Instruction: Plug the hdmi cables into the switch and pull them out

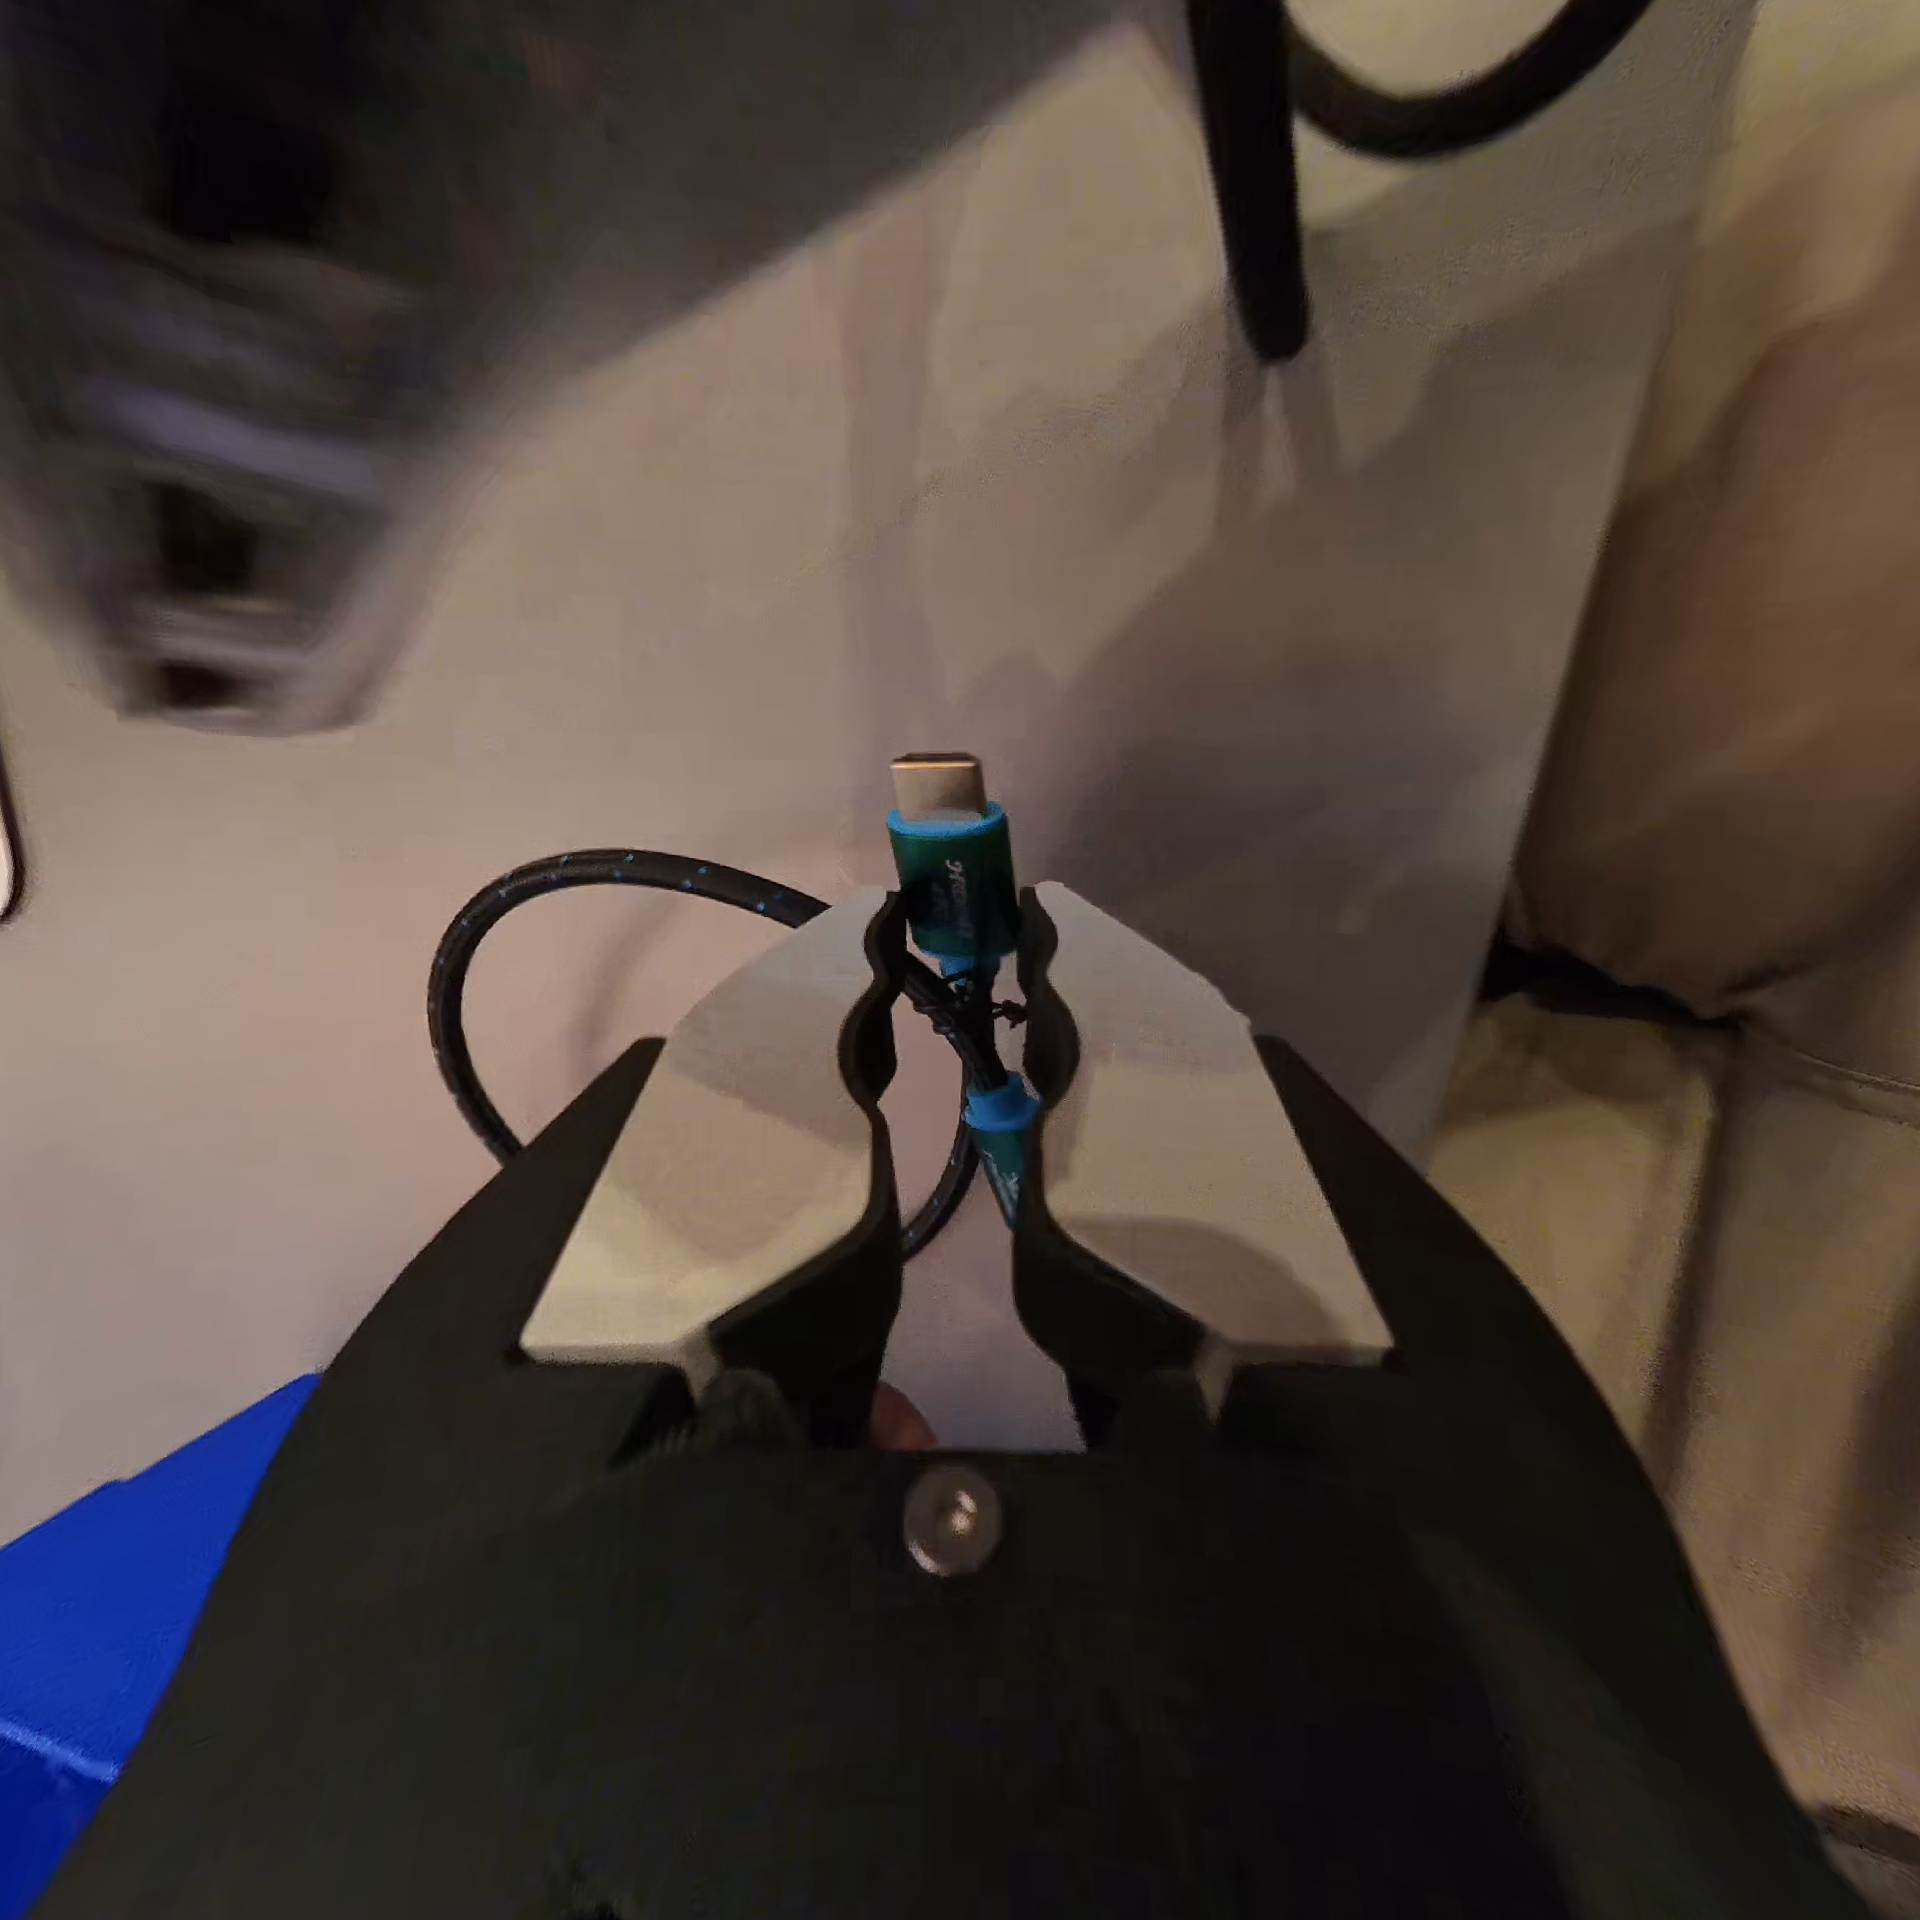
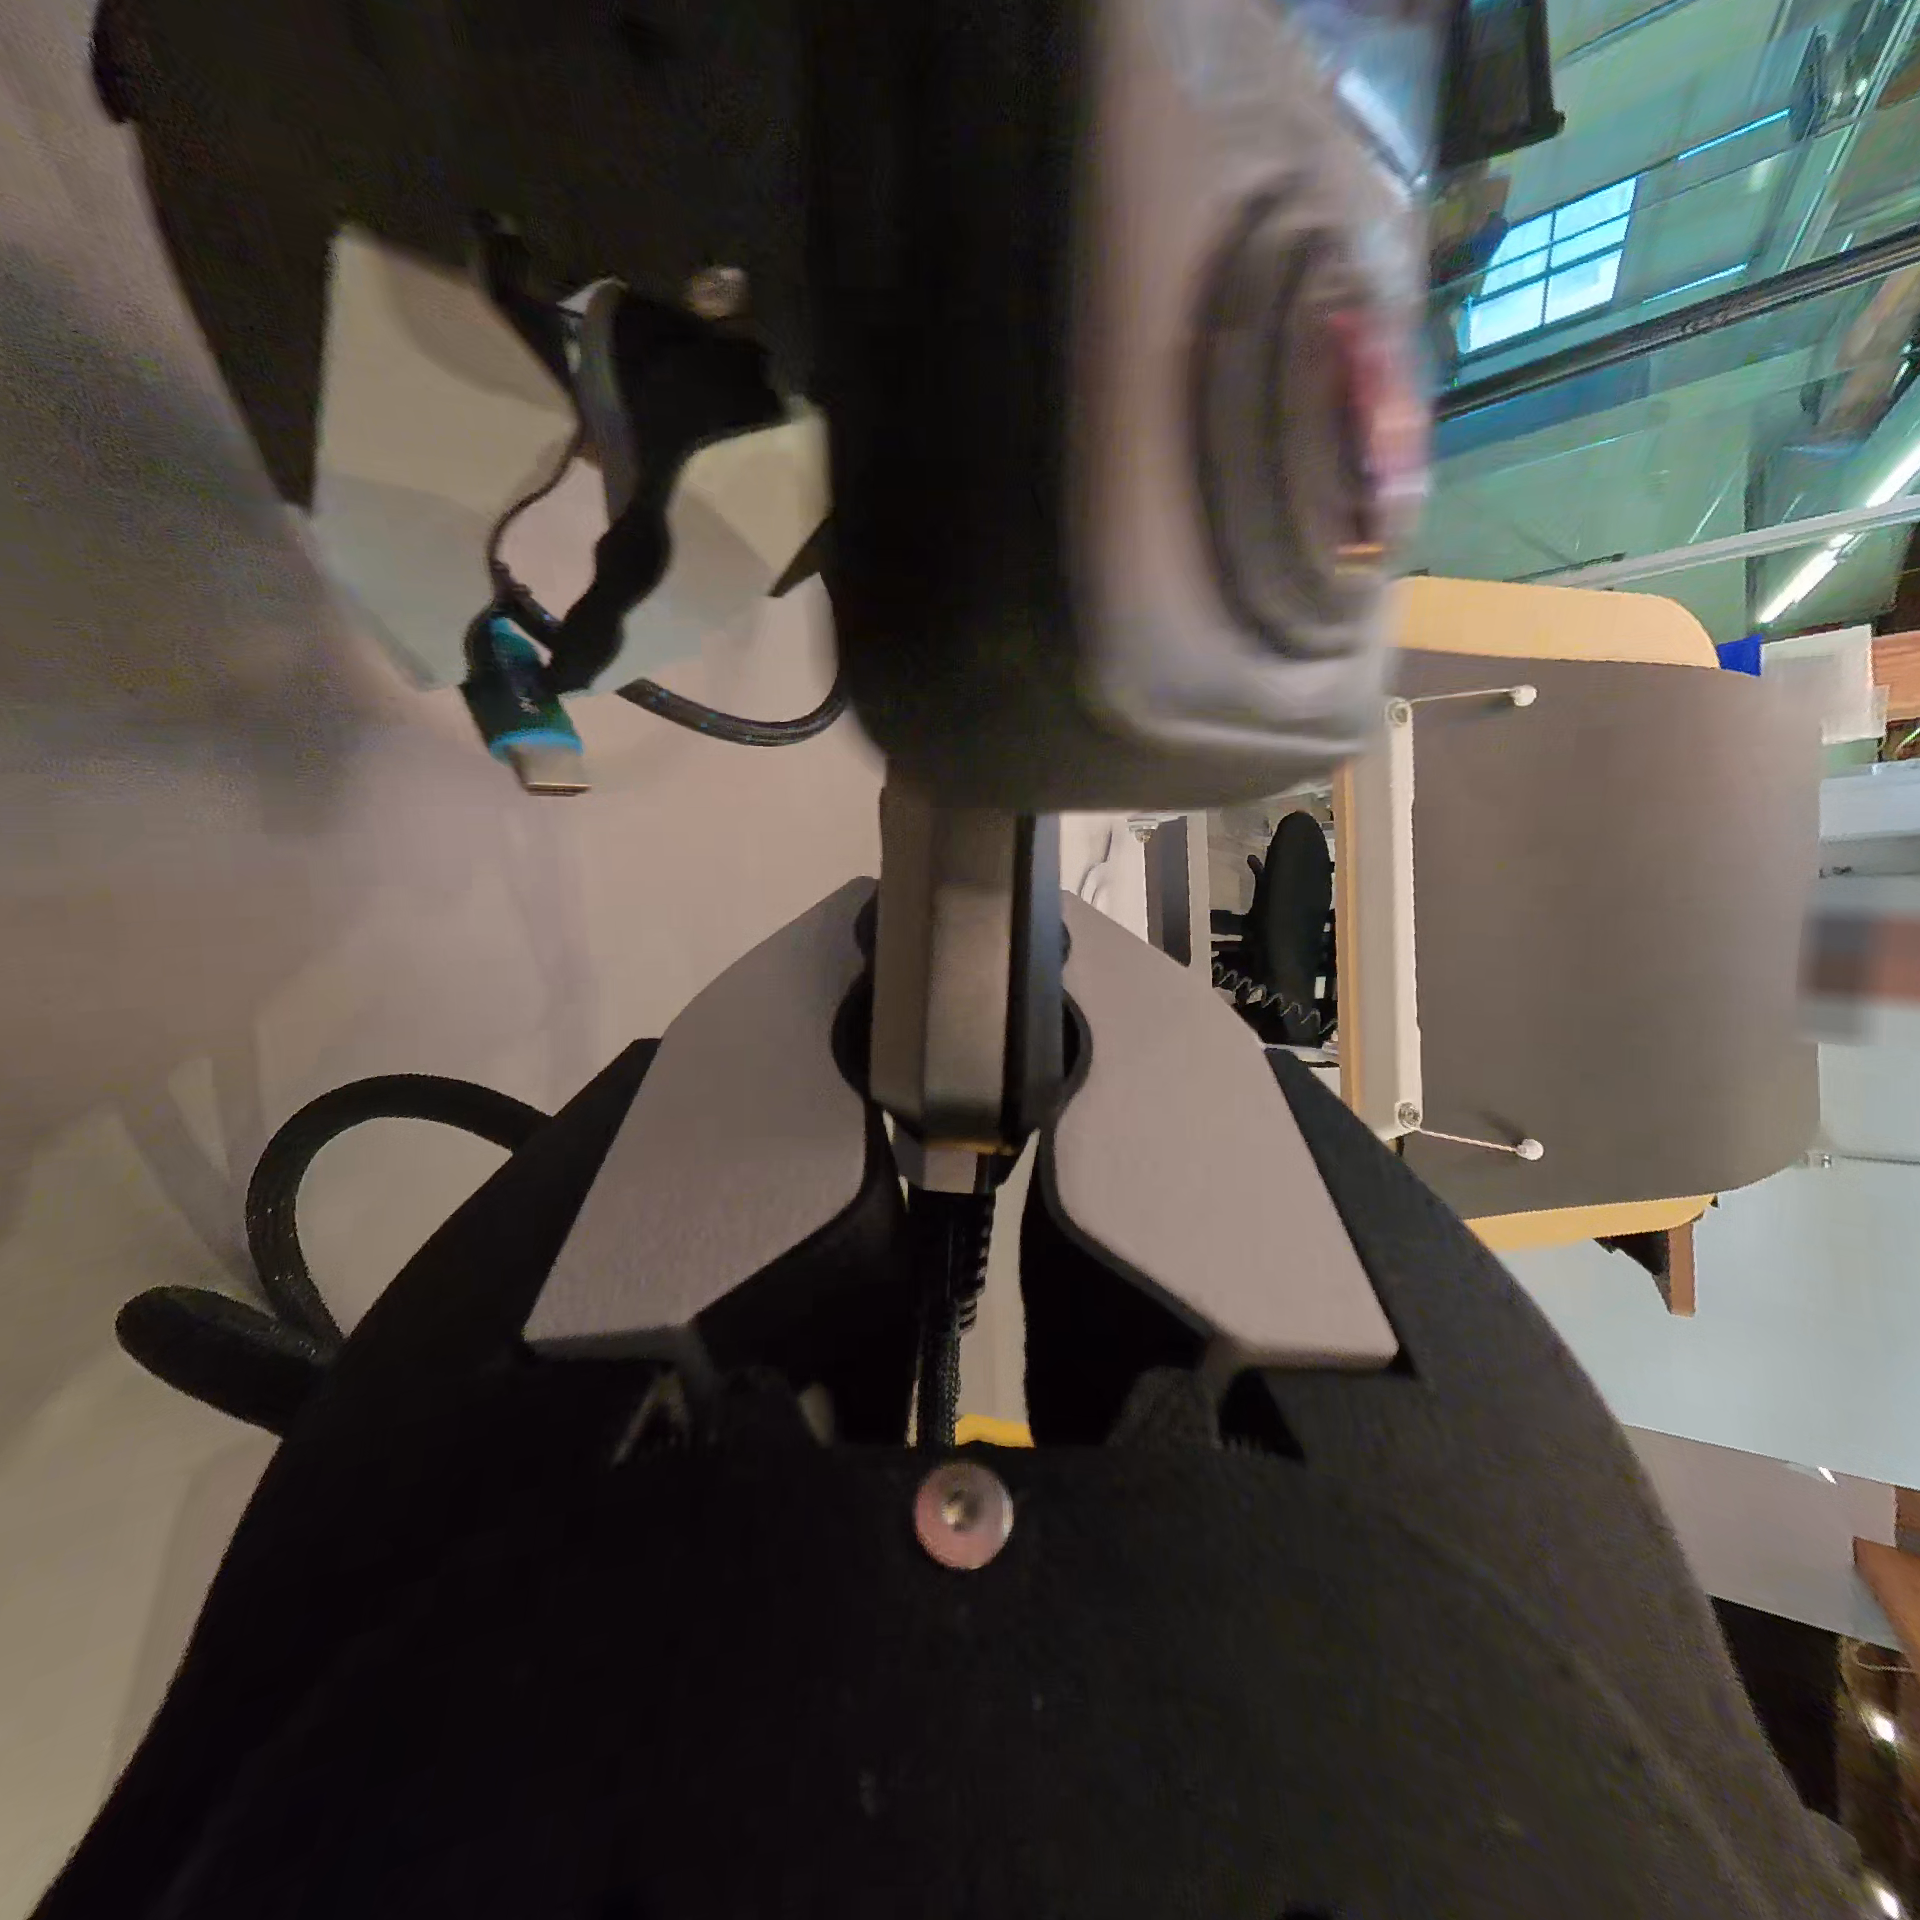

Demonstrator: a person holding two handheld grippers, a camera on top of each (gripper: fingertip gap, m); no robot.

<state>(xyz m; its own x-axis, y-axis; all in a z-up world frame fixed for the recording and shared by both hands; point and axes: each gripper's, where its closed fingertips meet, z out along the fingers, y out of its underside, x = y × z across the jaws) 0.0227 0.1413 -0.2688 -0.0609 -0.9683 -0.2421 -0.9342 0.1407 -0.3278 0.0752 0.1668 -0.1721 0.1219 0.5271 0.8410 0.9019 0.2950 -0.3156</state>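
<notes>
Teal metal with a lighter blue collar sheathes the HDMI plug [image 1: 948, 878] clamped between the tips of the left hand-held gripper [image 1: 956, 914], its flat silver connector pointing forward and bare. The braided black cable [image 1: 488, 940], flecked with blue, loops out to the left and back under the pale grey fingers [image 1: 769, 1101], whose inner black pads are wavy in outline; a second teal-and-blue plug [image 1: 1000, 1132] of the same cable hangs lower in the gap. Behind is cream cloth, a person's sleeve [image 1: 1683, 935] to the right, and a blue bin corner [image 1: 114, 1621] at lower left. The right hand-held gripper [image 2: 961, 935] is closed on a boxy grey-and-black plug [image 2: 951, 997], whose ribbed boot and black braided cable [image 2: 940, 1340] run back between the fingers. Close ahead, blurred, a rounded grey camera housing [image 2: 1195, 436] on the left tool blocks much of the right view. No switch can be made out in either view. At right stands a grey panel [image 2: 1600, 914] on a pale wooden board.
</notes>
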